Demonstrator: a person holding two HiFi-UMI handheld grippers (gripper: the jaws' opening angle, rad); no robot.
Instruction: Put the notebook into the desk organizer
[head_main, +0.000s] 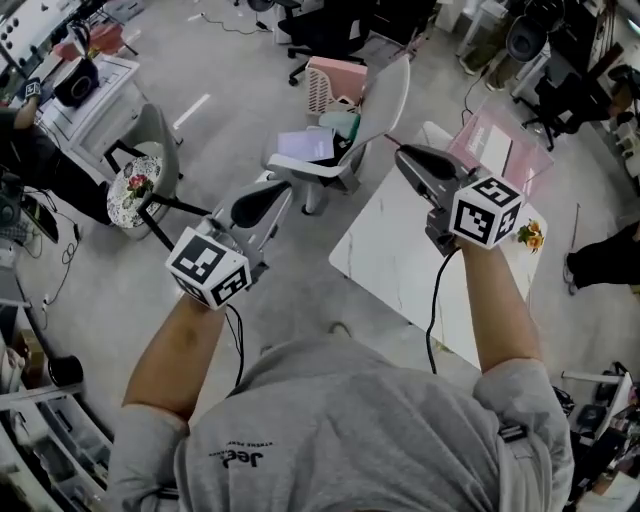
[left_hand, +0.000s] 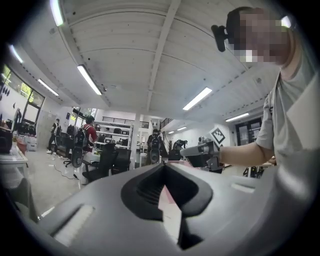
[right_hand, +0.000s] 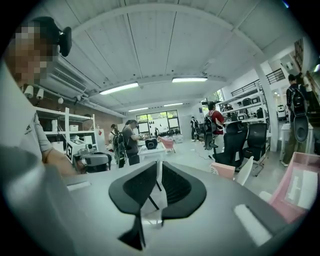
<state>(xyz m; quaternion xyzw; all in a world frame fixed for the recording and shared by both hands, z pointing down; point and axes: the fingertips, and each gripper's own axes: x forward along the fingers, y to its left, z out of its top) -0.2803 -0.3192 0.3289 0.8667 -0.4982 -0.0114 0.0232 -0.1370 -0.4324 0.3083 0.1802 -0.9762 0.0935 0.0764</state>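
The pink desk organizer stands at the far end of a white table; a flat white thing lies in it, and I cannot tell whether that is the notebook. In the right gripper view the organizer sits at the right edge. My right gripper is held level above the table's left end, its jaws close together with nothing between them. Left of the table, my left gripper hangs over the floor, jaw tips touching and empty.
A white chair ahead of the grippers carries pale papers and a teal thing. A pink basket stands behind it. A round flowered stool is at the left. People, black chairs and shelves fill the room beyond.
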